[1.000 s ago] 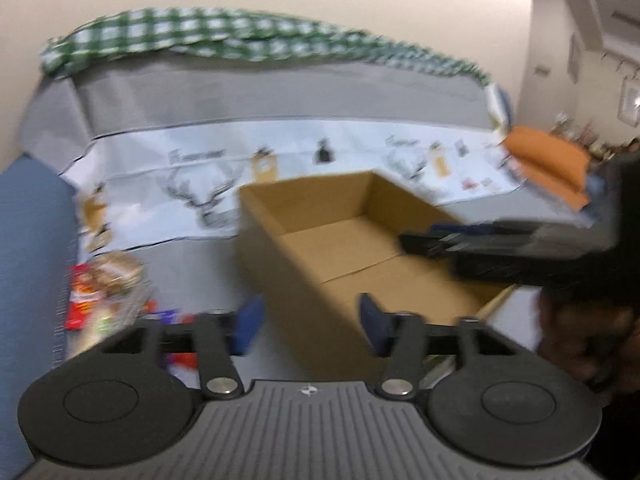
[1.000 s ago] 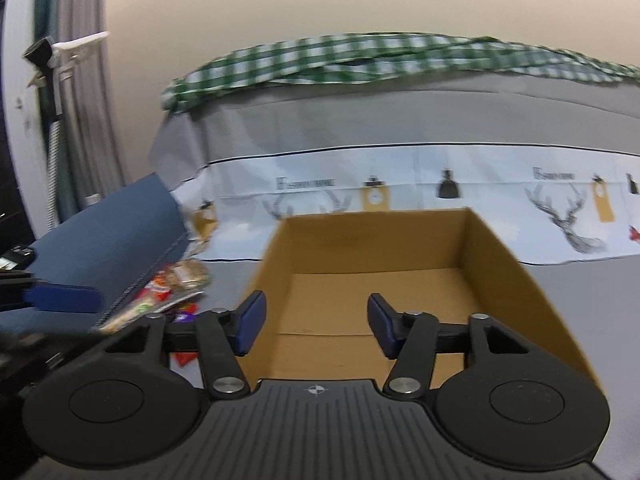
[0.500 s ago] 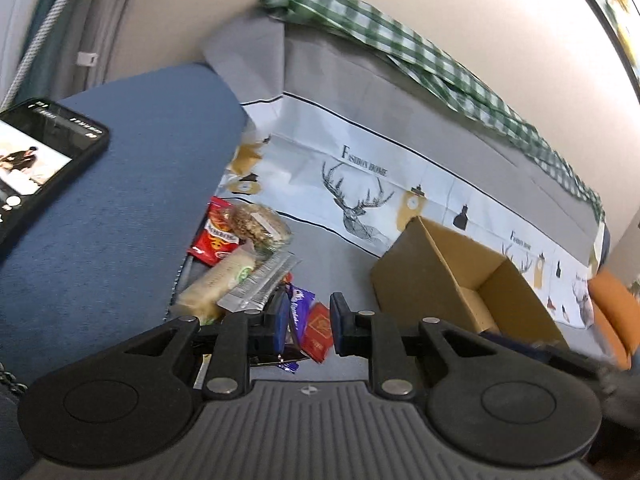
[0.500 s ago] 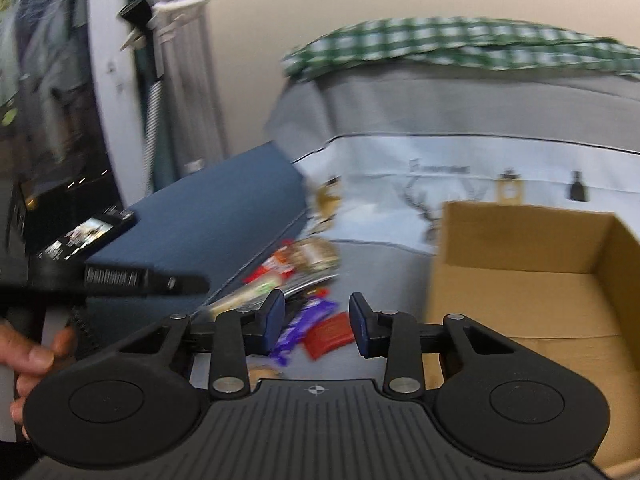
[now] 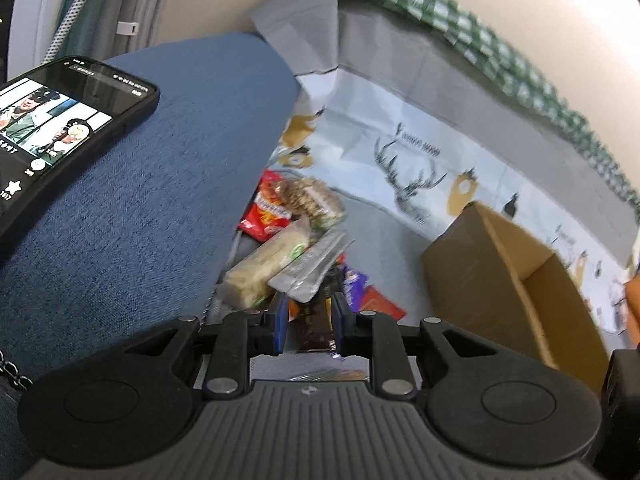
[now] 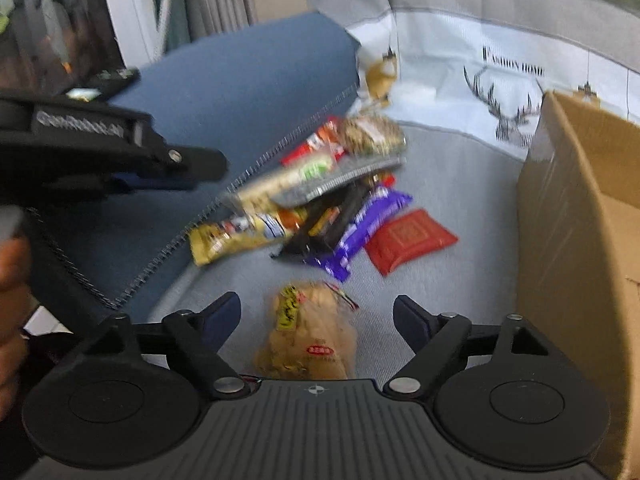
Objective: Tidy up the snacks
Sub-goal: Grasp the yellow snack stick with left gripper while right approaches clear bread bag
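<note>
Several snack packets lie in a heap on grey cloth beside a blue cushion (image 5: 160,200): a red packet (image 5: 266,210), a beige bar (image 5: 268,264), a silver packet (image 5: 316,268), a purple bar (image 6: 368,228) and a red square packet (image 6: 412,238). An open cardboard box (image 6: 572,260) stands to their right. My left gripper (image 5: 308,320) hovers over the heap with a narrow gap; a dark packet shows behind it, not pinched. My right gripper (image 6: 316,308) is opening wide, with a tan bread packet (image 6: 312,332) lying between its fingers, untouched.
A lit phone (image 5: 60,120) rests on the blue cushion at the left. Deer-print cloth (image 5: 408,168) and a green checked cloth (image 5: 440,12) cover the sofa back. In the right wrist view the left gripper (image 6: 180,164) and a hand (image 6: 12,280) fill the left side.
Both views have swung from the cardboard box left and down to the snack heap. The left jaws have narrowed. The right jaws narrowed, then spread wide around the tan packet.
</note>
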A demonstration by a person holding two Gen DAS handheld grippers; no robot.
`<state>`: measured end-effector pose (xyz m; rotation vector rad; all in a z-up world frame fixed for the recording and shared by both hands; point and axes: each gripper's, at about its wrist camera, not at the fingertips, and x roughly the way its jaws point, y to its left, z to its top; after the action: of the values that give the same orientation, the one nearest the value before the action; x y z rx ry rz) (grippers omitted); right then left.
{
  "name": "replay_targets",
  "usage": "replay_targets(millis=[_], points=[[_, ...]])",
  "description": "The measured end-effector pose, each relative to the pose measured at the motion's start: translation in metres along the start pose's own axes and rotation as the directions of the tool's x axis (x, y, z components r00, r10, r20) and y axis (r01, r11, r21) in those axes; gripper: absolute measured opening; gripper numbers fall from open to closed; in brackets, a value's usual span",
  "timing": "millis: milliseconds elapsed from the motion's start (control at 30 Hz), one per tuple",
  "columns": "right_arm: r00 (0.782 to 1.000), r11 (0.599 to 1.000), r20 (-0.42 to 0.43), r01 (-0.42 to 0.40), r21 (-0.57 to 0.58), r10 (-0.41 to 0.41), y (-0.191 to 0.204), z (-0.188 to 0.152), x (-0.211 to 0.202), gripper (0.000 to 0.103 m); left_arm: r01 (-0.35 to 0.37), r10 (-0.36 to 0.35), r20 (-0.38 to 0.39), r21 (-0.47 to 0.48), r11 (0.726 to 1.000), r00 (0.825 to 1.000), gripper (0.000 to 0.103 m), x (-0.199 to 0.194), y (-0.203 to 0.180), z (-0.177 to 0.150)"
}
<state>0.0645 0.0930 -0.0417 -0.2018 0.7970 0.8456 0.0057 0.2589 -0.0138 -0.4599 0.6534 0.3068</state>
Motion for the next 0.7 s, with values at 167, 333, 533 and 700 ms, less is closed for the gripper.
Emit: replay_targets(millis=[167,333,533,700], points=[[0.999,1.0,-0.049,0.005,0.008,-0.005,-0.007,-0.005,0.017,0.076,-0.093,0.1,-0.08,0.079,0.992,0.992,0.032,0.022,-0.014,0.0],[0.999,0.999,-0.044,-0.034,-0.034,0.033,-0.003,-0.013,0.014,0.048,-0.153,0.171,-0.101,0.162,0.975,0.98,0.035,0.043,-0.024,0.002],[0.999,0.997,-0.01,-0.045,-0.064,0.044,-0.007,-0.023,-0.009,0.044,-0.192,0.26,-0.238,0.273,0.943,0.936,0.047,0.095,-0.029,0.0],[0.998,0.995,0.019,-0.053,-0.083,0.055,-0.013,-0.038,-0.027,0.044,-0.184,0.269,-0.319,0.273,0.944,0.909,0.039,0.11,-0.023,-0.003]])
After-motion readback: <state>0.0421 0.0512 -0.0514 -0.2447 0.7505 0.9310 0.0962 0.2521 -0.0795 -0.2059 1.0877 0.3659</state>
